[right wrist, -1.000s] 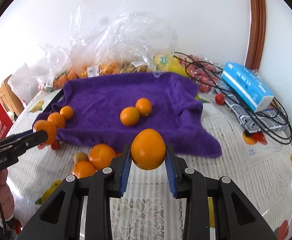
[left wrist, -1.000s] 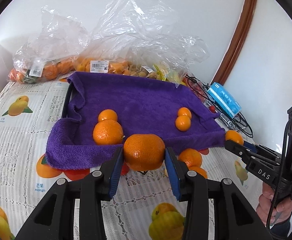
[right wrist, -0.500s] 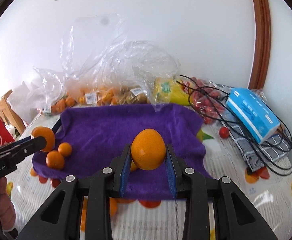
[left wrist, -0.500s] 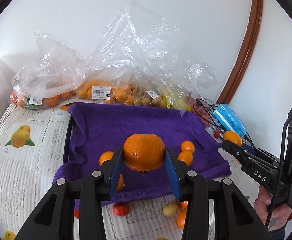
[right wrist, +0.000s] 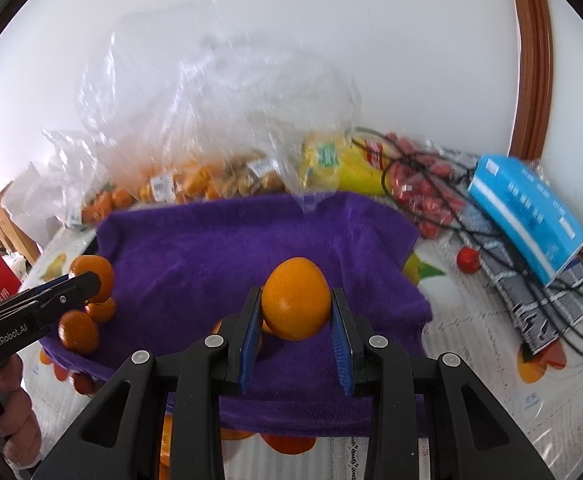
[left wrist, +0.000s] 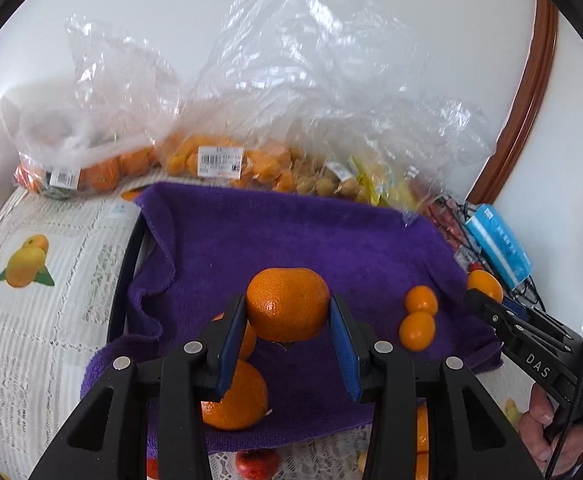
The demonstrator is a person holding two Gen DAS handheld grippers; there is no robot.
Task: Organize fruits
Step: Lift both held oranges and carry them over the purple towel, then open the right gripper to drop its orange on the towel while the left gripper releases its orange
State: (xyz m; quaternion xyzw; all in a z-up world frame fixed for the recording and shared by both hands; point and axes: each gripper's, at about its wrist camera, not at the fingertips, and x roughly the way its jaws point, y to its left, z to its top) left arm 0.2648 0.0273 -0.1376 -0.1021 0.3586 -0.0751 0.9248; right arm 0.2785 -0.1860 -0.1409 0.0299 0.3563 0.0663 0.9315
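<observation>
- The left gripper [left wrist: 287, 320] is clamped on a mandarin [left wrist: 287, 304]: its two blue pads [left wrist: 230, 340] press the flattened, dimpled fruit from either side, and the jaws stand only as far apart as the fruit is wide.
- That mandarin hangs above the near part of the purple towel [left wrist: 291, 236], clear of the cloth.
- Below the left finger a large orange [left wrist: 235, 400] lies on the towel's near edge, and another fruit shows behind it, mostly hidden by the pad.
- Two small oranges [left wrist: 418, 318] sit touching each other on the right side of the towel.
- The right gripper [right wrist: 296, 332] is clamped on a smooth orange [right wrist: 296, 298], egg-shaped and held between its blue pads [right wrist: 250, 336], also above the near part of the towel [right wrist: 231, 252].
- In the left wrist view the right gripper [left wrist: 487, 300] reaches in from the right with its orange at the towel's right edge.
- In the right wrist view the left gripper [right wrist: 87, 282] reaches in from the left, its mandarin above two fruits lying on the towel's left edge.
- Behind the towel stand clear plastic bags [left wrist: 219, 128] of orange fruit; a blue box [right wrist: 527, 212] lies on black cables [right wrist: 571, 312] to the right.
- More fruit lies on the patterned tablecloth [left wrist: 43, 320] just before the towel's near edge.
</observation>
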